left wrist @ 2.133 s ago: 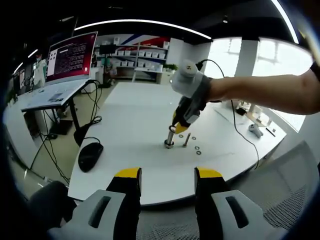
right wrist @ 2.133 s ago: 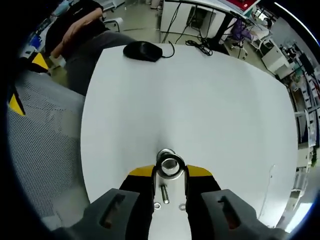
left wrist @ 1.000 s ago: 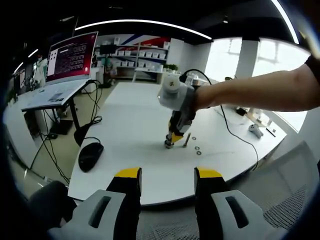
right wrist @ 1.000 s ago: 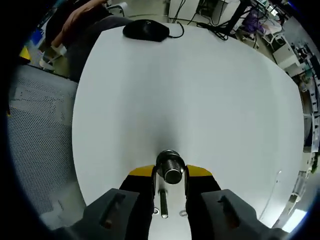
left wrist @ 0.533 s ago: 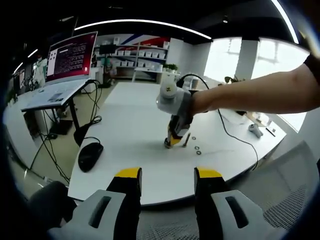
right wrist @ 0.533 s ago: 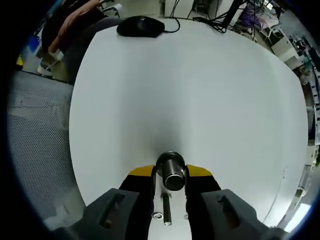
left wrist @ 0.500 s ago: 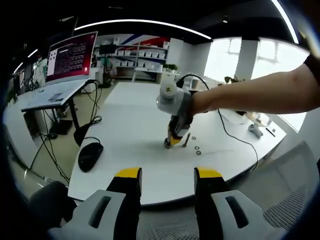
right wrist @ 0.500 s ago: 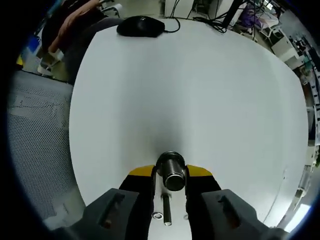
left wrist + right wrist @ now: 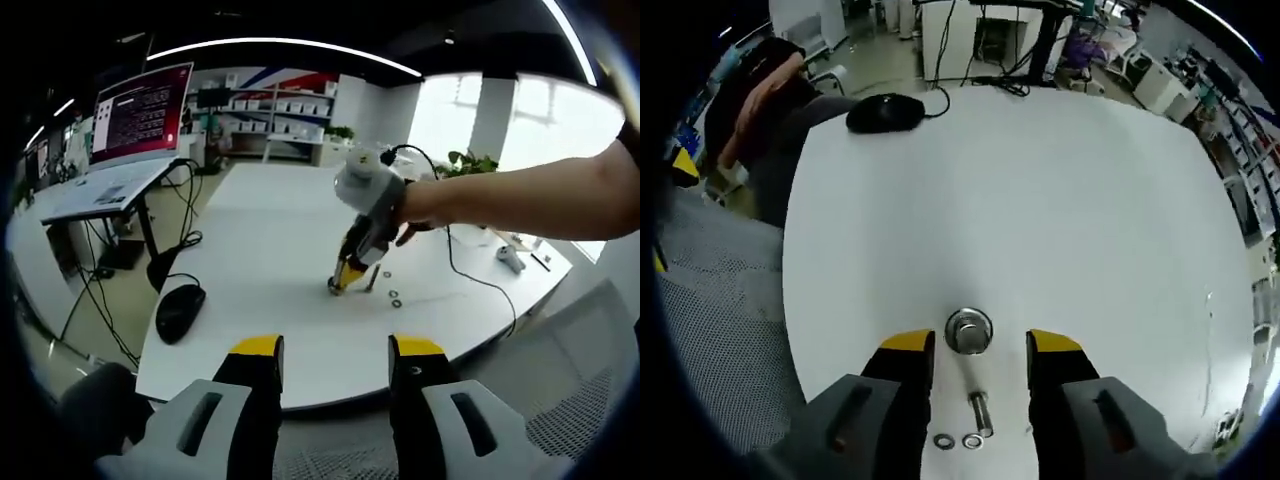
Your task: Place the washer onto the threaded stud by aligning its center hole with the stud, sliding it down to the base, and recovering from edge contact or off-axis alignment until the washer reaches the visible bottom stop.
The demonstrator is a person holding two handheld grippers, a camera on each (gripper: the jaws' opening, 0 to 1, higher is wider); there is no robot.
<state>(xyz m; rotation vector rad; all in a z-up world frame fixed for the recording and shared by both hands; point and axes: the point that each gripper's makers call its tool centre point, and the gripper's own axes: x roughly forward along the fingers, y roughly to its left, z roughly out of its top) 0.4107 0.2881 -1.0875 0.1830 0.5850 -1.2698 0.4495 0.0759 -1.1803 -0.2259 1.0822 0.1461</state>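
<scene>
The threaded stud stands upright on the white table; from above, a metal ring shows around it, which looks like the washer. My right gripper is open, its yellow-tipped jaws either side of the stud and clear of it. In the left gripper view the right gripper points down at the stud, held by a person's hand. My left gripper is open and holds nothing, hovering off the table's near edge.
A loose bolt and two spare washers lie beside the stud. A black mouse sits near the table edge, its cable trailing off. A mesh chair stands beside the table. A monitor is on a far desk.
My right gripper's jaws, shut around the stud's top half a second ago, have spread apart and the gripper has drawn back and tilted. The left gripper has stayed still.
</scene>
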